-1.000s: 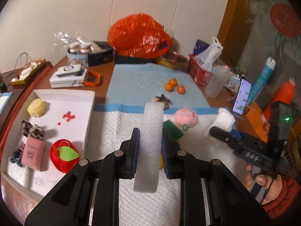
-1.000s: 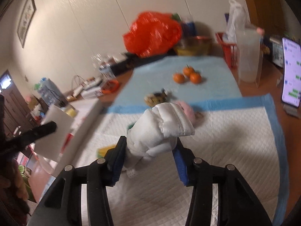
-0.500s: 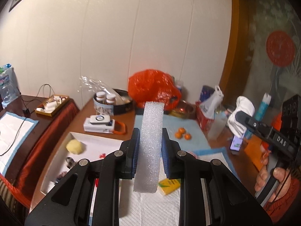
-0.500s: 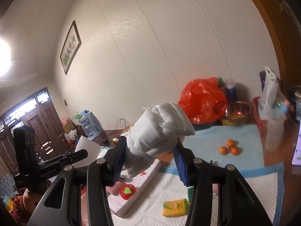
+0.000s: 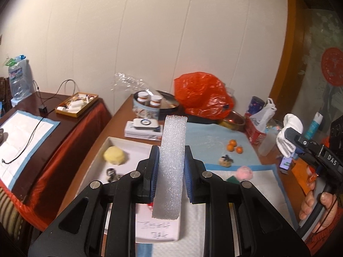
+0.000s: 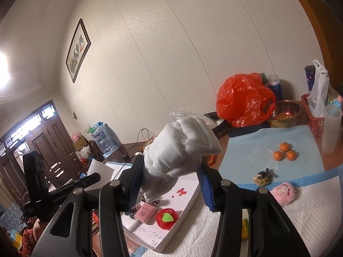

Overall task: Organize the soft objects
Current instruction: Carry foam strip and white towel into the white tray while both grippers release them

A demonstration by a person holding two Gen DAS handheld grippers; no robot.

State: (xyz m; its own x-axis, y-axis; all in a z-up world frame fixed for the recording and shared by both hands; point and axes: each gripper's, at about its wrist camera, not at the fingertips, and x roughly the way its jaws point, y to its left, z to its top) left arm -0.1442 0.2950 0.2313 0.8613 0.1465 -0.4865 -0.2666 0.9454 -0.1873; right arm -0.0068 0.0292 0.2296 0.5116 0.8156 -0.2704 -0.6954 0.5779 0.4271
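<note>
1. The left claw is squeezed shut on a long white foam strip. The strip stands up straight between the blue pads, up in the air over the white tray.
2. The right claw is closed on a puffy white cloth bundle. It hangs in the air too, above the near end of the tray.
3. The step looks like carrying: both soft things are picked up and on the way to the tray. A yellow ball, a pink pouch and a red plush fruit already lie in it.
4. Next, each claw needs to go down to a bare spot in the tray and then open. The foam strip is tall, so I think it should be laid flat or it may tip over.
5. A pink plush and a small braided toy still sit on the counter pad.
6. Half a second ago both claws pointed higher. Now they tilt down more, and more of the tray and pad shows.
</note>
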